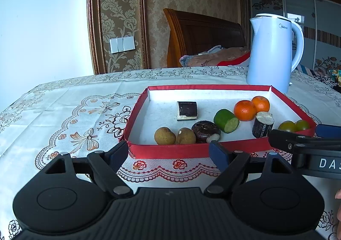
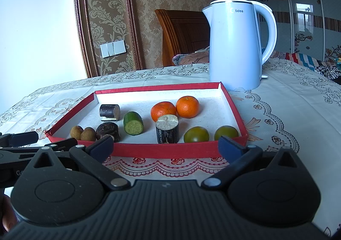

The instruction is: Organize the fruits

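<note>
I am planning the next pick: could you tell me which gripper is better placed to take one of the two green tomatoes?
The right gripper: the green tomatoes lie just past its open fingers. The left gripper faces the longans.

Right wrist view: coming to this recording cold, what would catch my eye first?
Probably the red-rimmed tray at the centre of the table, with two bright oranges toward its back, a cut green piece left of them and two dark green tomatoes along the front. Behind its right corner stands a tall white kettle. The right gripper is open and empty in front of the tray.
</note>
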Demonstrator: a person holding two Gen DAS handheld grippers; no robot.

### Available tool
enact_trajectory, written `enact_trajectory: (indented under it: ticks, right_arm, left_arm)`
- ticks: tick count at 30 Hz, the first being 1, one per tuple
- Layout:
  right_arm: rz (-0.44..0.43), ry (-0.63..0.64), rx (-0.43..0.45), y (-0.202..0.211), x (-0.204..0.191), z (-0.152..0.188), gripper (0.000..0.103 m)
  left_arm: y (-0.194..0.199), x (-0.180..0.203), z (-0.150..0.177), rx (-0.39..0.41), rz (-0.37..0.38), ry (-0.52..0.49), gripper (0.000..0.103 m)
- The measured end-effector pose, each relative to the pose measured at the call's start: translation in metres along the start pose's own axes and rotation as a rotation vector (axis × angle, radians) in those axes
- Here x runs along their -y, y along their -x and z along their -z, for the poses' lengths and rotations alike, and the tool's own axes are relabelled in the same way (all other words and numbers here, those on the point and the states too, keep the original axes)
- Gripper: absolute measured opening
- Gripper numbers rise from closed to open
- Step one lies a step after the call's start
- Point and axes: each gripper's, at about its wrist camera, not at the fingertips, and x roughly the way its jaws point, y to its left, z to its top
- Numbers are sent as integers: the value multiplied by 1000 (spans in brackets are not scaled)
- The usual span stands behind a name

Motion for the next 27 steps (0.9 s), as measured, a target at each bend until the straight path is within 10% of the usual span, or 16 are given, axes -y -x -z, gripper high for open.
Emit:
enact_trajectory:
  ticks: [20,27]
  right_arm:
    - [-20,-14,-33,2,4,0,103]
    - [7,-12,-138,6,11,15,103]
  left_arm:
    - [2,-4,-1,18,-33,-13,83]
    - [-4,-3,13,-142,65,-28,83]
